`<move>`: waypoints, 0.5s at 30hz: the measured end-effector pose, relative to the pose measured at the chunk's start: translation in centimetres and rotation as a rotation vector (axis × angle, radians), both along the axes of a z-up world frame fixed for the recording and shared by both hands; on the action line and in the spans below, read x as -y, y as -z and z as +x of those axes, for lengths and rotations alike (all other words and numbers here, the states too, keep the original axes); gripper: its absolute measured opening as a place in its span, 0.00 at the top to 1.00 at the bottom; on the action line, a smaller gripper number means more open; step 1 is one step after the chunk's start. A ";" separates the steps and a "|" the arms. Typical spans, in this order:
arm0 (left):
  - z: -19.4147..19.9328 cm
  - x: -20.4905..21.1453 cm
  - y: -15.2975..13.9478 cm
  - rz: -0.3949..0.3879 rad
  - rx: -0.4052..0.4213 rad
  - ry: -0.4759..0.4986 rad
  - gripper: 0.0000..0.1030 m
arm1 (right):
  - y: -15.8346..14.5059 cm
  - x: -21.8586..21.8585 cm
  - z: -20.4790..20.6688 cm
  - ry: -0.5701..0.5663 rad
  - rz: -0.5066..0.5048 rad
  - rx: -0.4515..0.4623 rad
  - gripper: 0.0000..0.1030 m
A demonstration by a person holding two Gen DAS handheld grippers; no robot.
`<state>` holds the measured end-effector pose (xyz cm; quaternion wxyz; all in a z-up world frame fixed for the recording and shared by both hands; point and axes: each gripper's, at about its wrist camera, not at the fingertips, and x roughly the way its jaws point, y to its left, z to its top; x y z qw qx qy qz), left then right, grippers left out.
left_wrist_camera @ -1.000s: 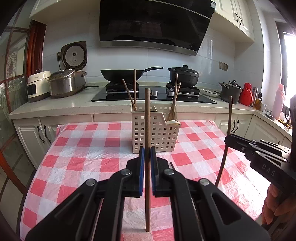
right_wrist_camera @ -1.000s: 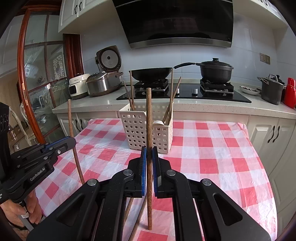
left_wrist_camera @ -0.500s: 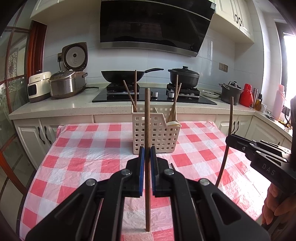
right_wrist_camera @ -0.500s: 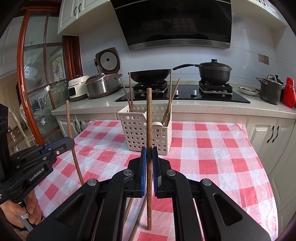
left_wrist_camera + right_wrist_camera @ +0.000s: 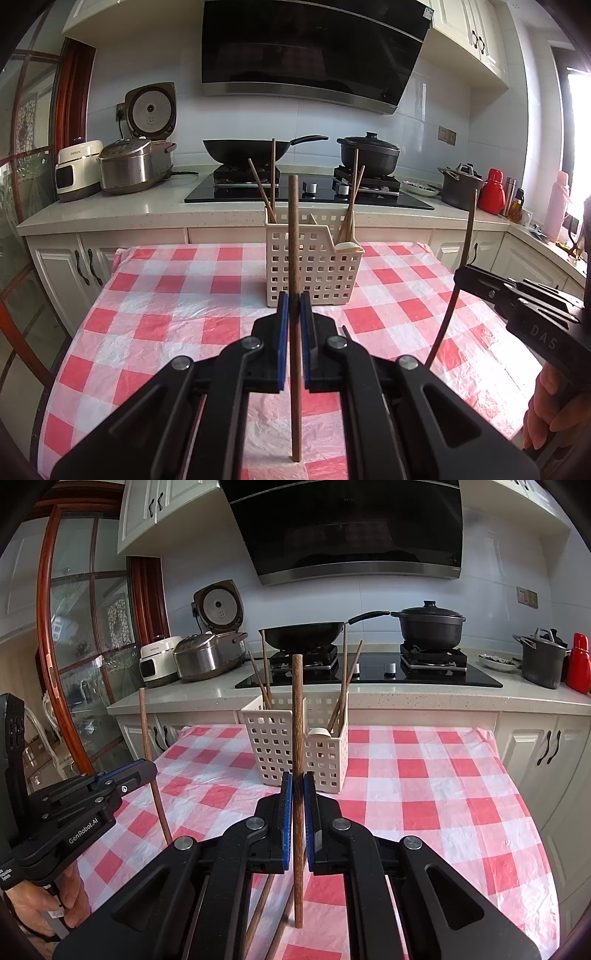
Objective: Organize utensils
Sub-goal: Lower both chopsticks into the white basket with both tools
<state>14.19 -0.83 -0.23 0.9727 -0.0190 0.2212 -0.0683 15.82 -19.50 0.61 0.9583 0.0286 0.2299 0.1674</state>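
Left gripper [image 5: 291,321] and right gripper [image 5: 298,801] each pinching one upright chopstick [image 5: 293,236], near side of white basket [image 5: 314,266]. Advised: lift clear of rim, lower vertically into a compartment.

"GenRobot.AI" on left tool [image 5: 142,771]

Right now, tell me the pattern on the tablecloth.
The tablecloth is a red-and-white check, under what looks like clear plastic; the right wrist view shows it best.

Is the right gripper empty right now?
No: the right gripper has its jaws shut on an upright wooden chopstick, in front of the white basket.
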 end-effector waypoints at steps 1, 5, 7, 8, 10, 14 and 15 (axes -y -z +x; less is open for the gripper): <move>0.0 0.0 0.0 0.000 0.001 0.000 0.94 | -0.1 0.0 0.0 -0.002 0.004 0.001 0.94; 0.0 -0.1 -0.3 -0.004 0.009 0.004 0.94 | -0.4 -0.1 0.1 -0.007 0.010 0.005 0.94; -0.1 0.0 -0.5 0.000 0.018 0.009 0.94 | -0.5 -0.1 0.1 -0.007 0.013 0.006 0.94; -0.1 0.0 -0.7 0.002 0.021 0.010 0.94 | -0.5 -0.1 0.2 -0.008 0.014 0.006 0.93; 0.0 0.1 -0.9 0.005 0.026 0.011 0.94 | -0.4 -0.3 0.3 -0.010 0.013 0.003 0.93; 0.3 -0.1 -1.0 0.008 0.031 0.011 0.94 | -0.2 -0.4 0.6 -0.013 0.016 -0.004 0.93; 0.4 -0.1 -1.1 0.008 0.031 0.011 0.94 | -0.2 -0.4 0.7 -0.011 0.016 -0.005 0.93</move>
